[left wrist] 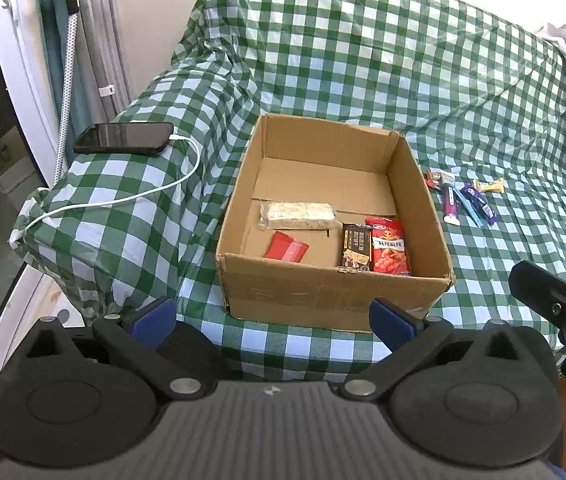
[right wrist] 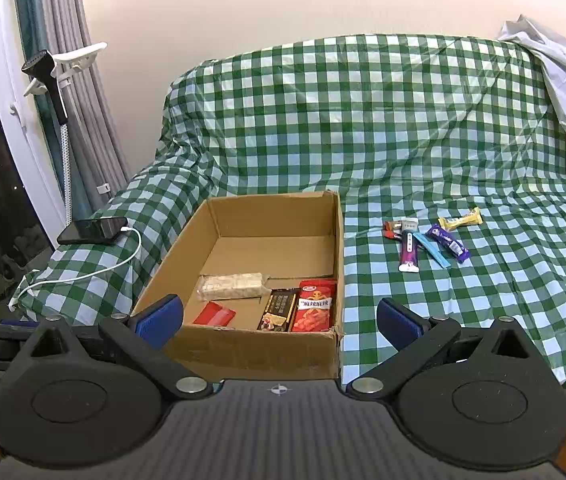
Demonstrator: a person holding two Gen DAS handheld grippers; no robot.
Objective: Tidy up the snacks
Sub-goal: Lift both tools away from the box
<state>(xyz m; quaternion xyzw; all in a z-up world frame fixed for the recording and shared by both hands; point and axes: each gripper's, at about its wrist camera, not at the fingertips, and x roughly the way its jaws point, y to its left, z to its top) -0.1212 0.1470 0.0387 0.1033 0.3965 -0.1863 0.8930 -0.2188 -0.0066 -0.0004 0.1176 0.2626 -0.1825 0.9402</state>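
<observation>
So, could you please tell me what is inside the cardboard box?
The cardboard box holds four snacks: a pale bar, a small red packet, a dark bar and a red bag. The near wall hides the floor strip behind it.

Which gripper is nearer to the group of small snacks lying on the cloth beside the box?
Right. The right gripper is in front of the small snacks, slightly leftward; the left gripper faces the cardboard box, farther left.

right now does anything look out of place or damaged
The brown cardboard box has a torn front right corner. A black phone charging on the checked sofa arm sits among the snacks' area; small wrapped snacks remain outside.
</observation>
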